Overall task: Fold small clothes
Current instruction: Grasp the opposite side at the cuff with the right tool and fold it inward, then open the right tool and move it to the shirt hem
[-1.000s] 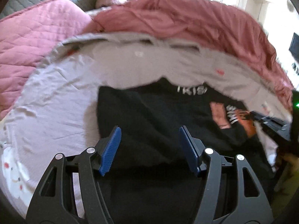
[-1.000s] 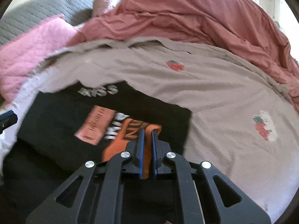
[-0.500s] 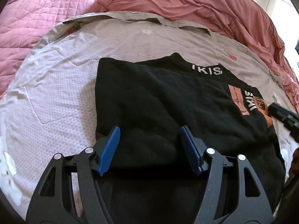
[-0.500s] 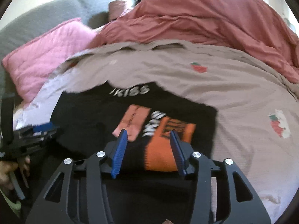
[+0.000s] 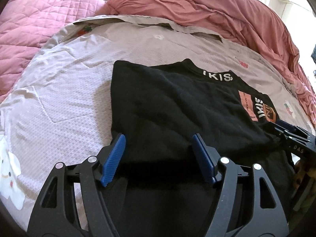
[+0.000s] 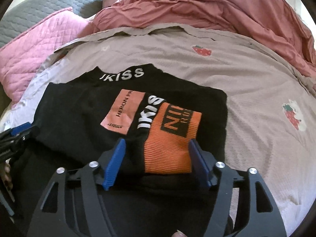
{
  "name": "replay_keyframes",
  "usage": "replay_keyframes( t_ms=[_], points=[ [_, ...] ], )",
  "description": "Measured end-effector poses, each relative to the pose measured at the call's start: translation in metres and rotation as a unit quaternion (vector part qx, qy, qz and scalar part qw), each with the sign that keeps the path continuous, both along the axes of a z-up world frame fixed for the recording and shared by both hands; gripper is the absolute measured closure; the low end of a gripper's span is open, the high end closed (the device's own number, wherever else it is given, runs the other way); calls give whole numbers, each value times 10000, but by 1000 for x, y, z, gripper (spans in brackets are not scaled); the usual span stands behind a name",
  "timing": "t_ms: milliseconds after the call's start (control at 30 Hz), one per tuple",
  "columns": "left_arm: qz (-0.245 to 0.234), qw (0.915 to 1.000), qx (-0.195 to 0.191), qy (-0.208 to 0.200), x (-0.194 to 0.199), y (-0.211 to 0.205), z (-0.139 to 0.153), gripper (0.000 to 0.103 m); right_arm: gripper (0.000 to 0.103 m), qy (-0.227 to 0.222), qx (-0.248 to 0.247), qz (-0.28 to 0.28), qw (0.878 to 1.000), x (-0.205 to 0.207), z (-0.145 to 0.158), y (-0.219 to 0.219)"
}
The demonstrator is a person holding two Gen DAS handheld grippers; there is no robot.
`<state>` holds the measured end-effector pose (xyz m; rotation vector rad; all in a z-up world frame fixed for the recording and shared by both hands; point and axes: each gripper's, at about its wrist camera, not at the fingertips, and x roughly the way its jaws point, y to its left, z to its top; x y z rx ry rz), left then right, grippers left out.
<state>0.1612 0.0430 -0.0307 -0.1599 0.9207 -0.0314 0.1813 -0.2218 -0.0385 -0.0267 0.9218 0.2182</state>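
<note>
A black sweater [image 5: 167, 106] with white "JKISS" lettering lies folded on the bed, with a pink patch and an orange cuff [image 6: 171, 138] on top. My left gripper [image 5: 158, 144] is open and empty, its blue pads over the sweater's near left fold. My right gripper [image 6: 156, 148] is open and empty, its pads either side of the orange cuff at the sweater's [image 6: 79, 114] near right edge. The right gripper also shows at the right edge of the left wrist view [image 5: 286, 132].
The sweater rests on a light pinkish-grey bedsheet [image 5: 59, 90] printed with strawberries [image 6: 201, 50]. A rumpled red-pink duvet [image 6: 217, 9] is piled at the far side. A pink quilted pillow [image 5: 39, 13] and a grey quilted cushion [image 6: 39, 6] lie at the far left.
My right gripper went from shut to open and let go of the sweater. The sweater's folded part has come to lie flat, and both cameras have tipped down over it.
</note>
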Motion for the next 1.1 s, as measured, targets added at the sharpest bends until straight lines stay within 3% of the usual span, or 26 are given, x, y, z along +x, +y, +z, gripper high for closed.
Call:
replay_keyframes(
  t_ms=[233, 400, 633, 1100],
  points=[
    [134, 9999, -48, -81, -11, 7, 10, 39, 17, -107, 110, -107, 9998, -6, 10, -4],
    [217, 9996, -43, -174, -22, 11, 19, 28, 9, -222, 146, -136, 9996, -10, 20, -3],
    [328, 9990, 36, -307, -35, 17, 33, 11, 7, -320, 181, -100, 9993, -17, 30, -1],
    [600, 9974, -15, -387, -70, 39, 49, 10, 7, -511, 218, 3, 9985, -41, 51, -4]
  ],
)
